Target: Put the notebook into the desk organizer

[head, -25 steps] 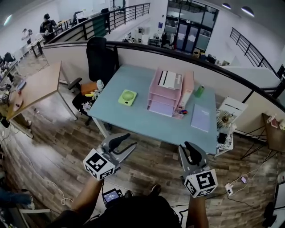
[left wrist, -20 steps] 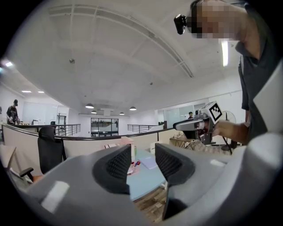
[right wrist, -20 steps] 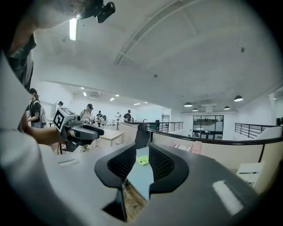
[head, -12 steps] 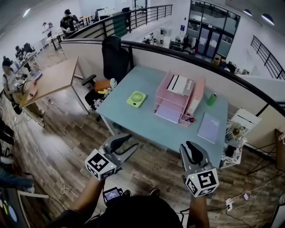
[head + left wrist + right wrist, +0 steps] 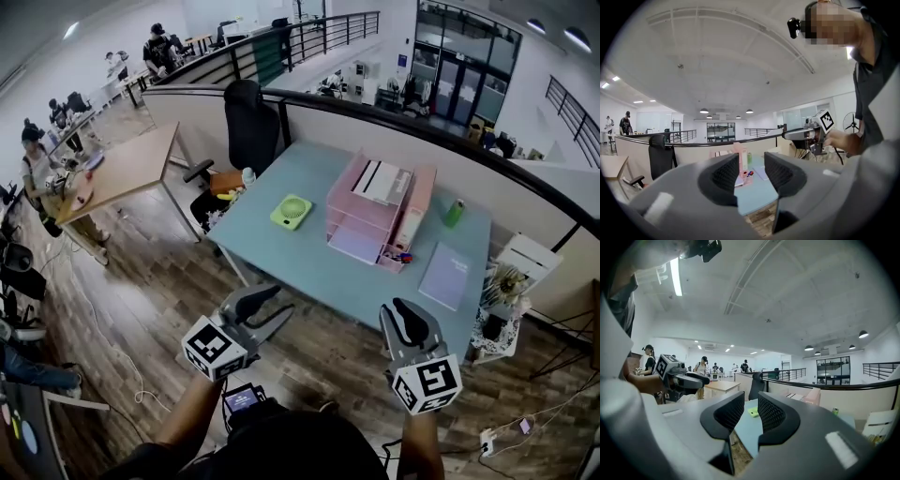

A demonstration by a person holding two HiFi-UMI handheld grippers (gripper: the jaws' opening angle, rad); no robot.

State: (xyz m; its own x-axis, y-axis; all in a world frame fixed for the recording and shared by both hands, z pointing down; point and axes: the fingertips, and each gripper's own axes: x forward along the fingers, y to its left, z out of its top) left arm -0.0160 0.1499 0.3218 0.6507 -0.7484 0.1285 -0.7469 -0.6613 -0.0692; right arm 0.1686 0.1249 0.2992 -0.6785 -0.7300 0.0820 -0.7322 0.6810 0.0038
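Both empty, the left gripper with jaws well apart and the right gripper with jaws narrowly parted hang near the blue table, where the notebook lies flat, right of the pink desk organizer.

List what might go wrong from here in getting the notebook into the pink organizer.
1. The notebook lies flat near the right edge of the table; it may be hard to get under and could be pushed off.
2. The green bottle stands just behind it and could be knocked over.
3. Pens lie at the foot of the organizer; a sliding notebook might scatter them.
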